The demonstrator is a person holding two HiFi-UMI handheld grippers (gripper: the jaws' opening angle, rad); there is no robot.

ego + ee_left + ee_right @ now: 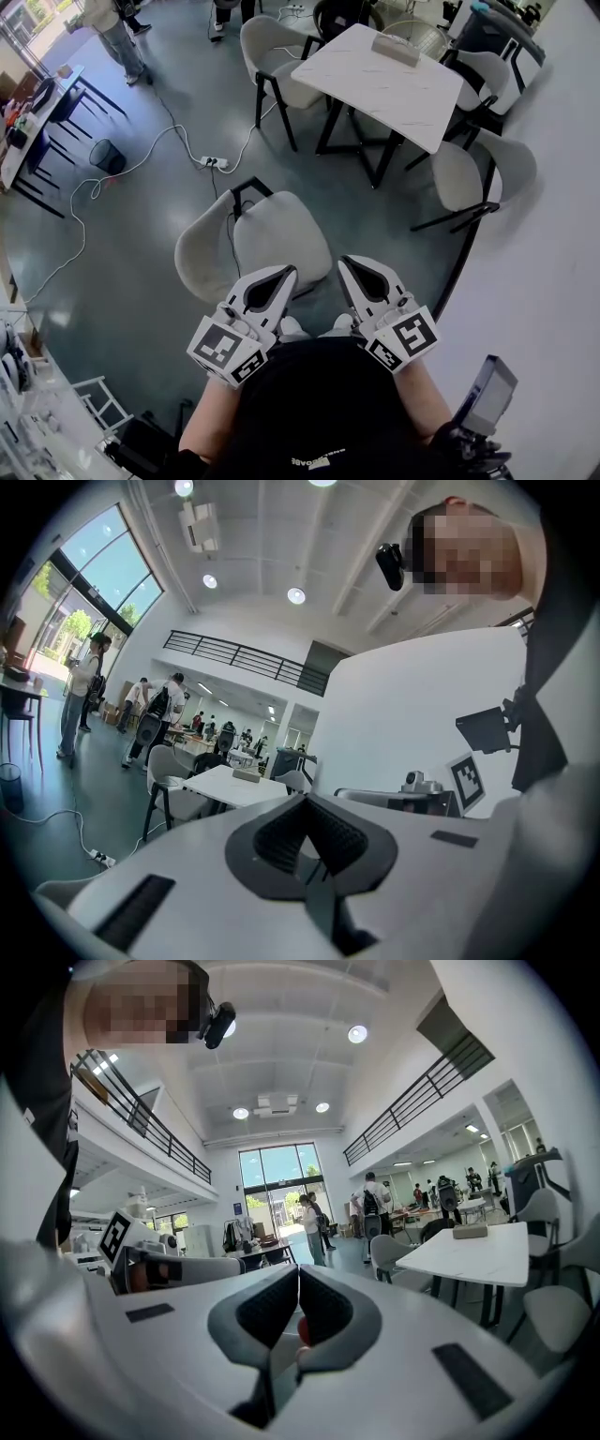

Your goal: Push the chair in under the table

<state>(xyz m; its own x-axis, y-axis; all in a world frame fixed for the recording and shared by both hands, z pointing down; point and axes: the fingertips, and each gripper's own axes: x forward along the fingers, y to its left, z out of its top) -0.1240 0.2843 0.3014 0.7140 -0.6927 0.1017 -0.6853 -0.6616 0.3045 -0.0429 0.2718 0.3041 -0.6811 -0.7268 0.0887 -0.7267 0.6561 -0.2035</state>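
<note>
The push is, I judge, not yet done. The grey chair [281,234] stands just in front of the person, at 12 o'clock from the two grippers, and well apart from the white table [375,84], which lies farther off at about 1 o'clock. All the way to the table is left. The left gripper [278,275] and the right gripper [359,267] are held side by side, nearly level, both with jaws together and empty, tips at the chair's near edge. Whether they touch it I cannot tell.
</note>
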